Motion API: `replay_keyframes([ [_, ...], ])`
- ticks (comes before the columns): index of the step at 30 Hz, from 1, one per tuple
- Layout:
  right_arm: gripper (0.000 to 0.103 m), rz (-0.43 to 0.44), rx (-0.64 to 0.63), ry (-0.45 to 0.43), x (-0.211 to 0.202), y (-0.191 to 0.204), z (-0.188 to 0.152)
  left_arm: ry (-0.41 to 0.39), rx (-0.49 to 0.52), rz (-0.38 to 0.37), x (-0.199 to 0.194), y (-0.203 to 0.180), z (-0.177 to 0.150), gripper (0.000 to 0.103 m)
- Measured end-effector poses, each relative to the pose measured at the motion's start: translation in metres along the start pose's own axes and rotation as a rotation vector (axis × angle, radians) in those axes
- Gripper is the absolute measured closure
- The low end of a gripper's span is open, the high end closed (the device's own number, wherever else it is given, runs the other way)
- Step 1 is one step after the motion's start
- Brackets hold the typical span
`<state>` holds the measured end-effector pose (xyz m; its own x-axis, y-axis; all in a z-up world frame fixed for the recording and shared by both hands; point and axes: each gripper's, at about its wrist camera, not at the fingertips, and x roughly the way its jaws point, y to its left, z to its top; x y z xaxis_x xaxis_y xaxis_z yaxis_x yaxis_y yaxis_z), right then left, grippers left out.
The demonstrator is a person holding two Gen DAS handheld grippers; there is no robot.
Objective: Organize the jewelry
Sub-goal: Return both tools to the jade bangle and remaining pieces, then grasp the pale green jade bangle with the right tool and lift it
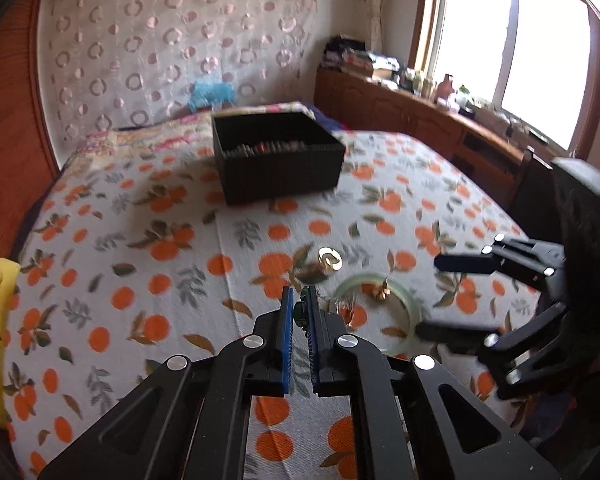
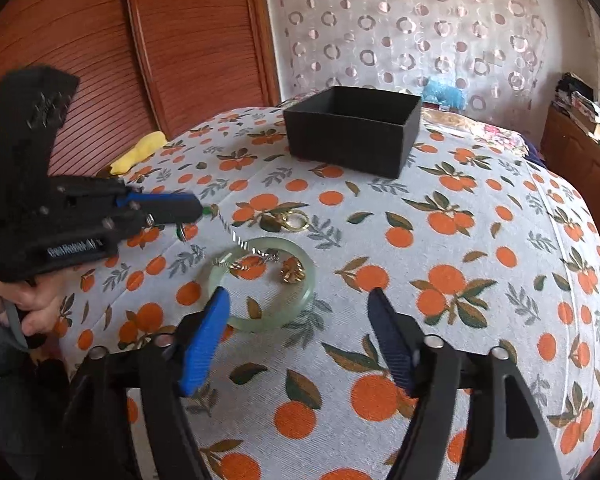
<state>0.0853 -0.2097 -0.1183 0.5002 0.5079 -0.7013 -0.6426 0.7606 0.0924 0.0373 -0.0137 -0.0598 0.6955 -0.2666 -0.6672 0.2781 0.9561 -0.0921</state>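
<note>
The left tool [image 1: 299,312] is clamped on the green end of a thin silver chain [image 2: 247,249], which trails from its tips down across the pale green bangle [image 2: 309,276] lying on the bed [image 2: 480,280]. So the step in hand looks like the pick-up of the chain: gripped, but most of it apparently still resting on the cover and on the bangle. A small gold piece [image 2: 292,271] sits inside the bangle's ring, and a gold clasp-like piece [image 2: 294,222] lies just beyond it. The right tool [image 2: 300,334] hangs near the bangle's near edge with its jaws spread wide and nothing between them. The black box [image 2: 350,148] stands well apart, farther up the bed, and already holds some items. The next move, I judge, calls for lifting the chain clear without dragging the bangle or gold piece along, then carrying it over the box's rim before letting go. The right tool seems placed to take the bangle.
</note>
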Motion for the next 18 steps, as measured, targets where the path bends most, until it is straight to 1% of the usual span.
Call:
replay_keyframes([
  [4, 0.024, 0.021, -0.033, 0.034, 0.01, 0.009, 0.009, -0.048, -0.006, 0.013, -0.018, 0.005, 0.006, 0.097],
  [8, 0.022, 0.03, -0.072, 0.064, 0.021, 0.018, 0.015, -0.076, -0.01, 0.032, -0.029, 0.01, 0.01, 0.097],
  [12, 0.02, 0.028, -0.11, 0.097, 0.031, 0.027, 0.018, -0.087, -0.022, 0.043, -0.032, 0.016, 0.011, 0.097],
  [18, 0.021, -0.006, -0.15, 0.127, 0.041, 0.03, 0.016, -0.085, -0.034, 0.054, -0.031, 0.024, 0.008, 0.097],
])
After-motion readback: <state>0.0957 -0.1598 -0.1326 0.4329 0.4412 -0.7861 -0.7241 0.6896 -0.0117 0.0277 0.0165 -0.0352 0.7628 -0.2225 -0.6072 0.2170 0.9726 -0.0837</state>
